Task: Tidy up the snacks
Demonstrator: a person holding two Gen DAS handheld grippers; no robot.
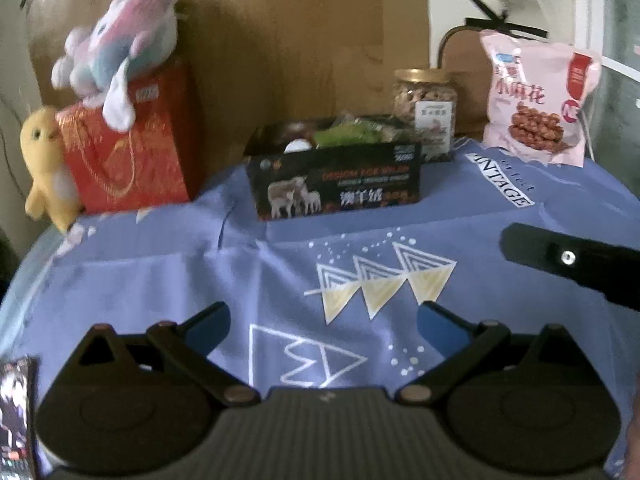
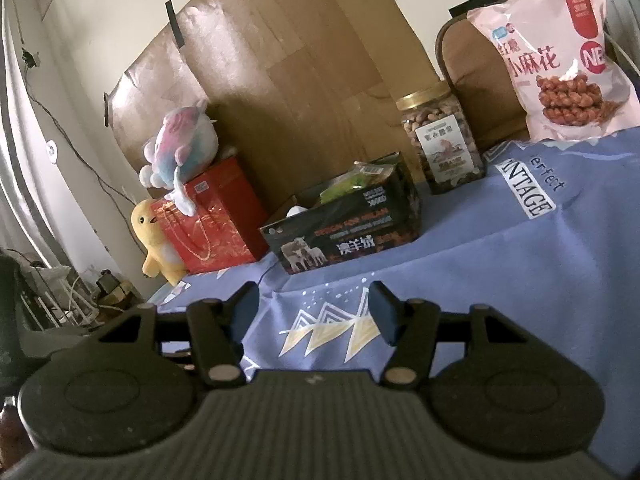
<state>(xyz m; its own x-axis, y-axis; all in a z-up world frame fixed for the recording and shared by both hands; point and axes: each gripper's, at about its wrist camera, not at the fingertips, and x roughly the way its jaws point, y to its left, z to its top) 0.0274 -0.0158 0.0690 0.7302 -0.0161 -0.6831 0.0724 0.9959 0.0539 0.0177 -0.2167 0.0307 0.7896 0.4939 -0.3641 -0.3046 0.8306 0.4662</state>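
Your left gripper [image 1: 322,320] hovers low over blue patterned tablecloth [image 1: 160,280], tongs wide, holding nothing. Right gripper [image 2: 312,312] likewise spread, empty. Black open-top cardboard box [image 1: 336,180], frame centre, already holds green packets, likely collection bin. Clear gold-lidded nut jar [image 2: 440,136] and pink twisted-snack bag [image 2: 560,60] stand upper right, probably awaiting sorting.

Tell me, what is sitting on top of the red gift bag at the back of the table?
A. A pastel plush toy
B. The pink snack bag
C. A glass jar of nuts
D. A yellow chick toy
A. The pastel plush toy lies on top of the red gift bag; the yellow chick toy only leans beside the bag, and the jar of nuts stands on the cloth far to the right.
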